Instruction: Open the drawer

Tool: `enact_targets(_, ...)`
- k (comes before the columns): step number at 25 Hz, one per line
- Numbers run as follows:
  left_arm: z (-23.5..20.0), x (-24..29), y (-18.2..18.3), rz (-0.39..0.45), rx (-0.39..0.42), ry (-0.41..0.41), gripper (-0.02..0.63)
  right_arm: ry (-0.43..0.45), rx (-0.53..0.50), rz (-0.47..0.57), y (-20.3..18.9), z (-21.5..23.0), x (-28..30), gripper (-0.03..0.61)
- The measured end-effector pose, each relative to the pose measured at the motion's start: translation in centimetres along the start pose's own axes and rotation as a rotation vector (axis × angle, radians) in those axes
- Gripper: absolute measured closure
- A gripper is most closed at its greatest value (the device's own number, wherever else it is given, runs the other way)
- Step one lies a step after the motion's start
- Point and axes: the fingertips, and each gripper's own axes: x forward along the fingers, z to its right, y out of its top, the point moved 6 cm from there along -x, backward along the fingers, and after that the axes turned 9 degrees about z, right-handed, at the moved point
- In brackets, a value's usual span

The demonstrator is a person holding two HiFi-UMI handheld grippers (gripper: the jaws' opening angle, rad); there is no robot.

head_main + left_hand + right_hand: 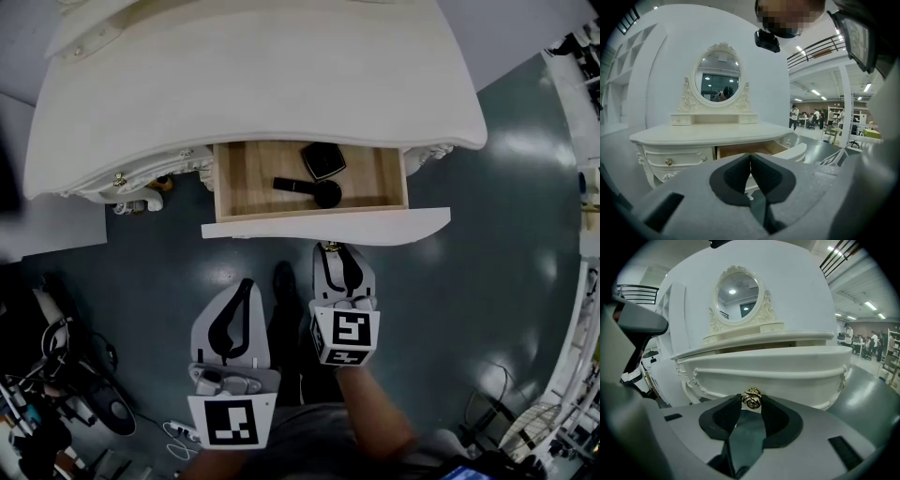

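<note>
Because the drawer (375, 223) is pulled out from under the white dressing table (253, 84), we can see down into its wooden box, but the back part is hidden under the table top. Inside lie a black square thing (323, 160) and a long black thing with a round end (309, 189); we cannot tell what they are. On the white drawer front sits a gold knob (752, 398) shaped like a rose. The right gripper (752, 404) has its two black pads squeezed on this knob, one on each side. From the head view the knob is almost all hidden under the tips of the right gripper (339, 251). The left gripper (246, 284) hangs lower and to the left, well apart from the drawer, over the dark floor (487, 281). In its own view the left gripper (750, 157) has its pads together at the tips, with nothing between them. Its grey body blocks most of the drawer there, so only the wooden top edge shows. Above the table stands an oval mirror (717, 77), and a side drawer has a small knob (669, 161). A person's arm (375, 412) is cut off at the bottom. Cables and gear (56, 375) lie in the dark corner, too messy to make out.
</note>
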Motion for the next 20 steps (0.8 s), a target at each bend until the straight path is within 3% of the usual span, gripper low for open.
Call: enact_targets(20,1.2,-2.7,0.0,0.022,0.008,-0.011,0.598,-0.002,-0.005,-0.003,-1.4,-0.6,-3.0,0.442)
